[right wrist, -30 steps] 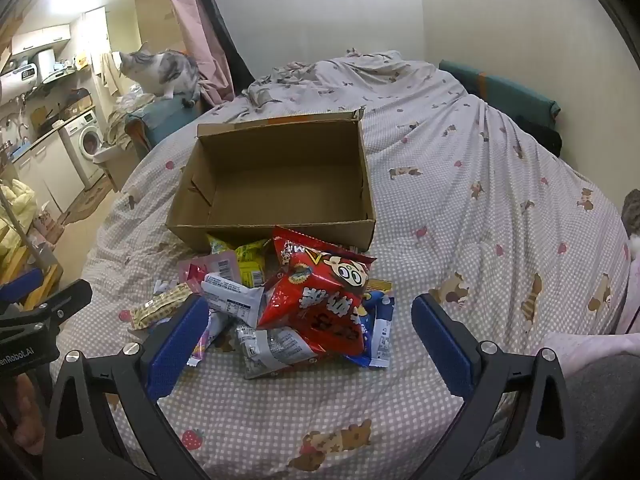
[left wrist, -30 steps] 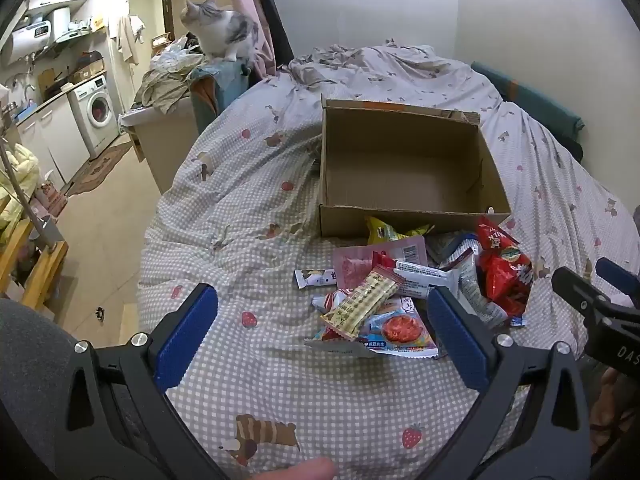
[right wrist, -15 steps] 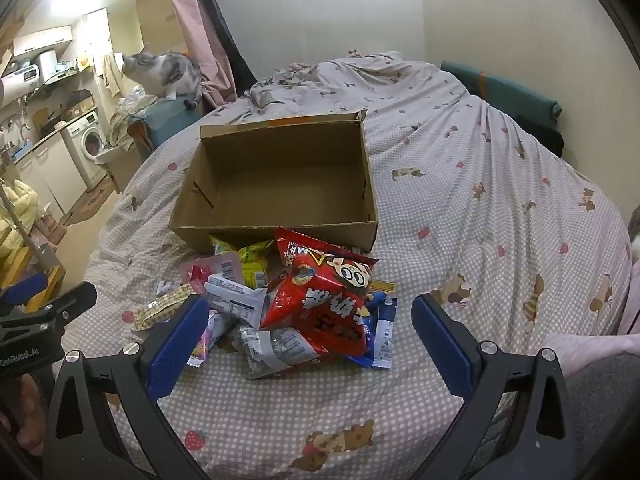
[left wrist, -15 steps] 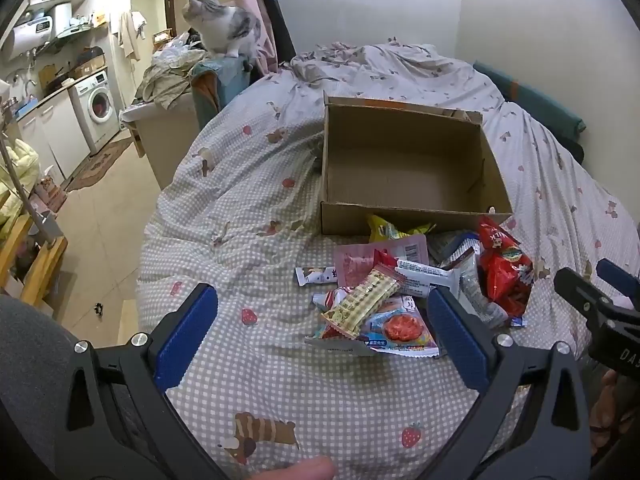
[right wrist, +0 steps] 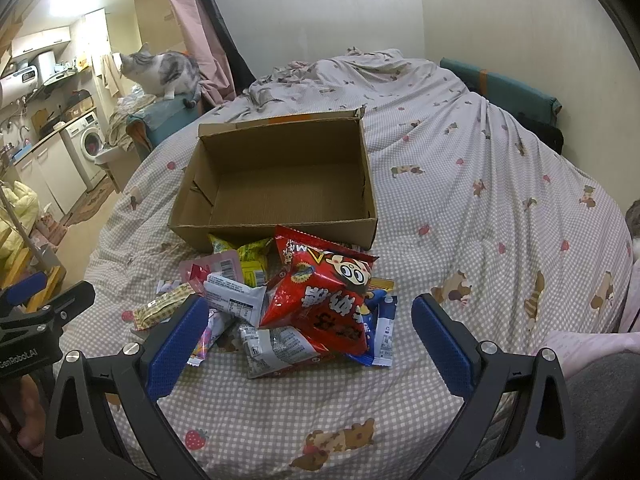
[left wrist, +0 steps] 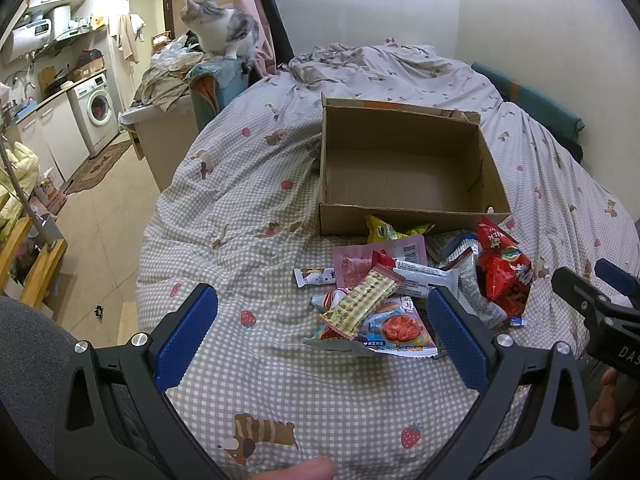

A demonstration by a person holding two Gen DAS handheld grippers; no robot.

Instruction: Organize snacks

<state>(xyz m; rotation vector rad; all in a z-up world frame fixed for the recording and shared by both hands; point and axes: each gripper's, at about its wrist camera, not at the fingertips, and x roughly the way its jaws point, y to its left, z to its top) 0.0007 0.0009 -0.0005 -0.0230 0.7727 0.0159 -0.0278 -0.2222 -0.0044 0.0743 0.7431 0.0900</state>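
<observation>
An empty cardboard box sits open on the checked bedspread. A pile of snack packets lies just in front of it: a big red chip bag, a yellow-green bar, a pink packet, a yellow packet and white wrappers. My left gripper is open and empty, hovering before the pile's left side. My right gripper is open and empty, just before the red bag.
A grey-and-white cat stands on a cluttered stand beyond the bed's far left corner. The bed edge drops to the floor on the left. A washing machine stands by the far wall. A teal cushion lies at the far right.
Both grippers have crept slightly toward the pile and box. The cat has turned its head toward the kitchen. Nothing was picked up.
</observation>
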